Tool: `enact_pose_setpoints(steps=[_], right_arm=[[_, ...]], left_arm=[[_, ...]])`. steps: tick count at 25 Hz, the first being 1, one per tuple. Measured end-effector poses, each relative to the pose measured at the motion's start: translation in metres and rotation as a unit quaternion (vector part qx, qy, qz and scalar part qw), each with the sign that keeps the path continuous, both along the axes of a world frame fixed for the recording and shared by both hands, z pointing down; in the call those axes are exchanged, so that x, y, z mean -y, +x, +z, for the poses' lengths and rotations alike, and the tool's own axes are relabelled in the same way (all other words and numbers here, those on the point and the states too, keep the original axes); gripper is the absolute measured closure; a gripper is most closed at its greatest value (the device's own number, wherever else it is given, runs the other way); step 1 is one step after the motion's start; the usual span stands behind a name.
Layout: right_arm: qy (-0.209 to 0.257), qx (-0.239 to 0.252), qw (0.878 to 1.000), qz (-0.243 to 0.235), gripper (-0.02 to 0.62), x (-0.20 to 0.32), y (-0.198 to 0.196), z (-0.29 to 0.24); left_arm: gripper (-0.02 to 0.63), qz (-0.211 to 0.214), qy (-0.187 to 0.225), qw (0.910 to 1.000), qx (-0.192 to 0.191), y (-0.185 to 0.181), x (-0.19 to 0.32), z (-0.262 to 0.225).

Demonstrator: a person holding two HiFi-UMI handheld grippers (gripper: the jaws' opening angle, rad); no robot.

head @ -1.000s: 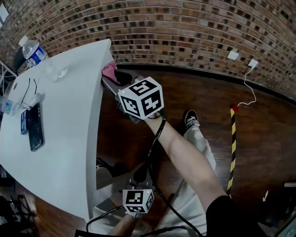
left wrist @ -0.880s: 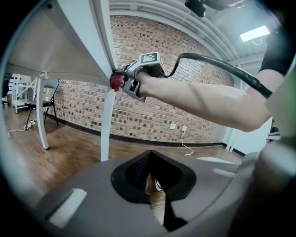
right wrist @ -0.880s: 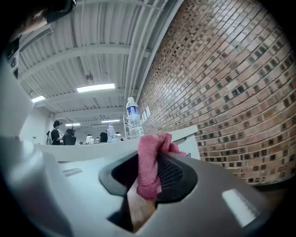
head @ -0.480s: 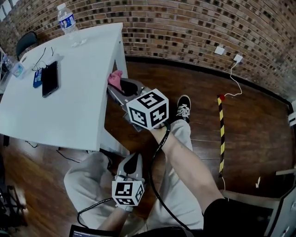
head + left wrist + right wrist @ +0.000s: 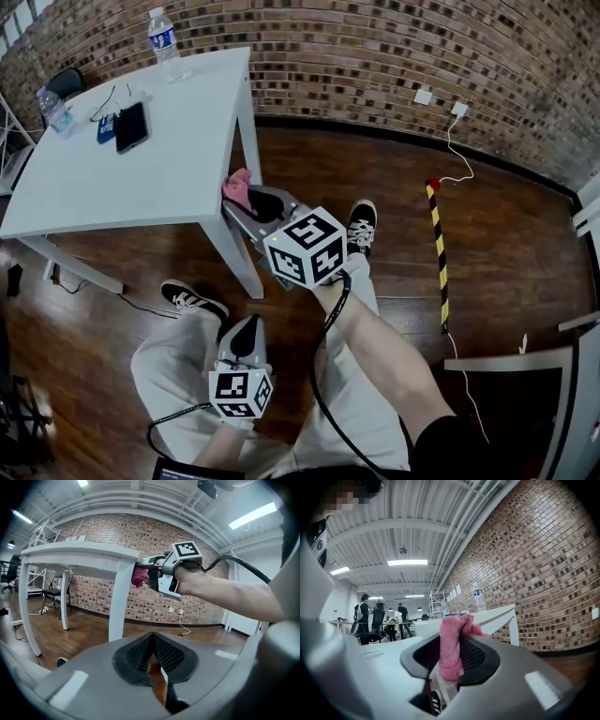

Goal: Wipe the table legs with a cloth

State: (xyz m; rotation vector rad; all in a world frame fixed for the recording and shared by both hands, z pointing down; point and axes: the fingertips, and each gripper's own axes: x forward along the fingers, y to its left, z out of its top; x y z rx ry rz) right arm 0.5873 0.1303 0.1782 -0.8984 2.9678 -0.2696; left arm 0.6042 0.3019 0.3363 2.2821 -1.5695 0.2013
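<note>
- The right hand-held gripper (image 5: 247, 197) is clamped on a pink cloth (image 5: 236, 185). In its own view the cloth (image 5: 451, 649) bunches up between the two ribbed pads and spills out over their tips.
- The head view places that cloth under the right edge of the white counter (image 5: 141, 187), close to its near leg (image 5: 234, 253).
- Only the left gripper view shows the height. There the cloth (image 5: 139, 575) sits at the top of the leg (image 5: 119, 603), just under the counter top, on the leg's right side. Whether it touches the leg cannot be told.
- The left hand-held gripper (image 5: 246, 330) has its jaws together with nothing between them. Its own view shows the dark pads meeting in a narrow seam, and the head view shows it low over the person's trouser leg, well apart from the counter.
- The head view alone shows the counter top: a water bottle (image 5: 164, 37) at the far corner, a dark phone (image 5: 131, 127) lying flat and a second bottle (image 5: 54, 108) at the left edge.
- It also shows two black-and-white shoes (image 5: 361, 225) on the wooden floor and a yellow-and-black striped strip (image 5: 438, 253) to the right.
- The right gripper view adds the room beyond the counter: people (image 5: 363, 616) standing by desks under ceiling lights, and the brick wall (image 5: 543, 573) running along the right.
</note>
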Motion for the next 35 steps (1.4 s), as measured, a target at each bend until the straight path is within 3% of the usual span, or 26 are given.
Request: enact_pose_setpoints(steps=[9,20,26,35], right_arm=[[-0.018,-0.002,1.0,0.017,0.502,-0.021,0.002,0.027],[-0.125,0.03,0.991,0.028,0.502,-0.006,0.007,0.138],[-0.196,0.052,0.979,0.033,0.502,0.008,0.013,0.214],[-0.316,0.065,0.945,0.053,0.502,0.015,0.012,0.358]], left_arm=[[0.603,0.006,-0.001,0.9999,0.009,-0.013,-0.021,0.004],[0.603,-0.006,-0.023,0.9993,0.03,-0.027,0.006,0.024],[0.603,-0.005,-0.036,0.9983,0.046,-0.022,0.02,0.047],[0.603,0.023,-0.074,0.9952,0.06,0.004,0.033,0.091]])
